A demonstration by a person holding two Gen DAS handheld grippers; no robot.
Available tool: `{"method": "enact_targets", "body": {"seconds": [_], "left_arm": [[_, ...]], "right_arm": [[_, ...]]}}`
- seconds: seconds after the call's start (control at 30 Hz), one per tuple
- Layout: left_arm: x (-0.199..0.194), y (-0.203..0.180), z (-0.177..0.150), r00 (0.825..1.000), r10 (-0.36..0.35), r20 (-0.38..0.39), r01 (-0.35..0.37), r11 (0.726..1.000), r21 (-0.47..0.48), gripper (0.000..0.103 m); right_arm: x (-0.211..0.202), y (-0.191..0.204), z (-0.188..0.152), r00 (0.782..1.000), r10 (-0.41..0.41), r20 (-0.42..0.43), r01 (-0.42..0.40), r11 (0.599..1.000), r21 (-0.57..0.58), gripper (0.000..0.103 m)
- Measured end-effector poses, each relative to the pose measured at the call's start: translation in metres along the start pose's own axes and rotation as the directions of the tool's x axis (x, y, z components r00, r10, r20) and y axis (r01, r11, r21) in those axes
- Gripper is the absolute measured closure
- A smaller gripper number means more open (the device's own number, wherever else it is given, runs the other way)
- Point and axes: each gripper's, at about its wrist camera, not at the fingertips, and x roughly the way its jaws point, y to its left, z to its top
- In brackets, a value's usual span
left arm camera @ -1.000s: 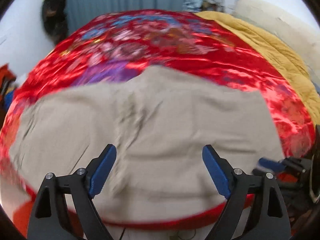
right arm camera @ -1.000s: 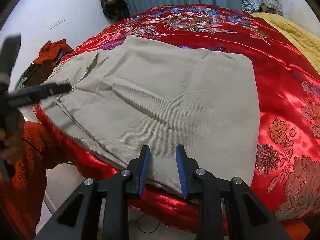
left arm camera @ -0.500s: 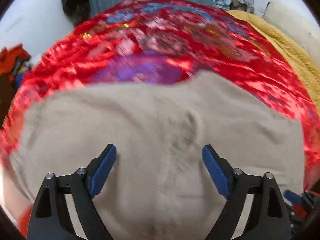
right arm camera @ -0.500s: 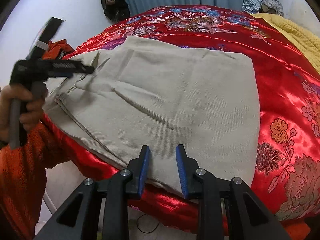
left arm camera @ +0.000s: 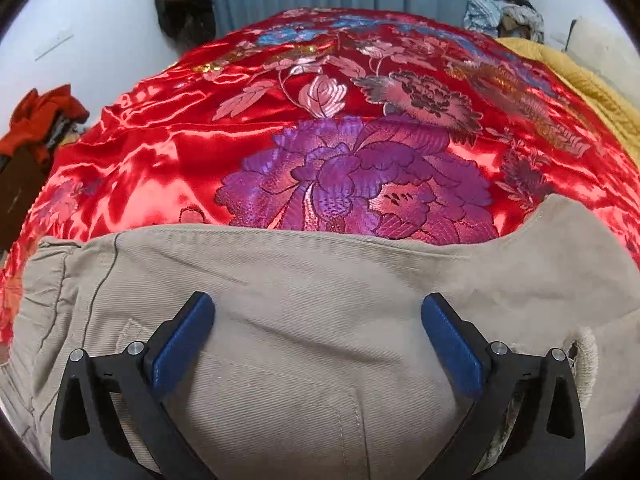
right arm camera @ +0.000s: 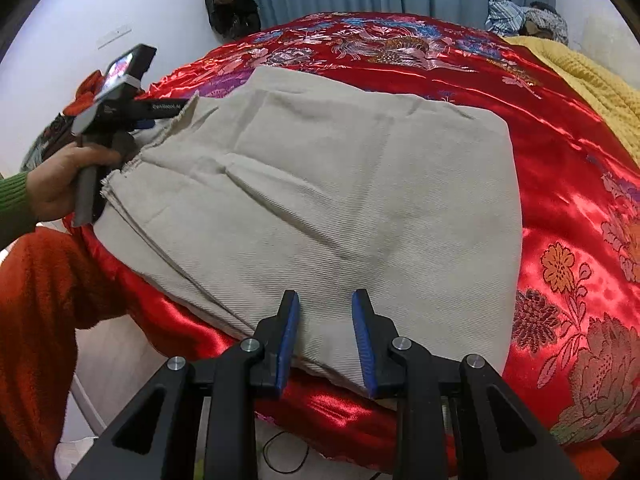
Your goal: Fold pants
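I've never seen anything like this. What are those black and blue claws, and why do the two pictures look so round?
No robot here: a person holds hand-operated tongs, one in each hand, each with a wide-angle camera looking along its fingers. One picture is from the left tongs, whose jaws are opening wide over beige pants; nothing is gripped. The other is from the right tongs, narrowly apart at the pants' near edge, not pinching. There you also see the person's hand. The pants lie folded on a red flowered bedspread.

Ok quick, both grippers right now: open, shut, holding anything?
Left gripper: wide and opening, above the beige pants, gripping nothing.
Right gripper: narrow gap, open, over the pants' near edge, not clamped on it.
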Motion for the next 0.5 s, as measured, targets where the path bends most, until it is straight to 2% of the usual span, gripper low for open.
{"method": "enact_targets", "body": {"seconds": [0.5], "left_arm": [[-0.0006, -0.002, -0.0008, 1.0, 0.01, -0.001, -0.01, 1.0, 0.007, 0.0]], "right_arm": [[-0.0004, 0.0003, -0.0029, 1.0, -0.012, 0.021, 0.012, 1.0, 0.01, 0.075]]}}
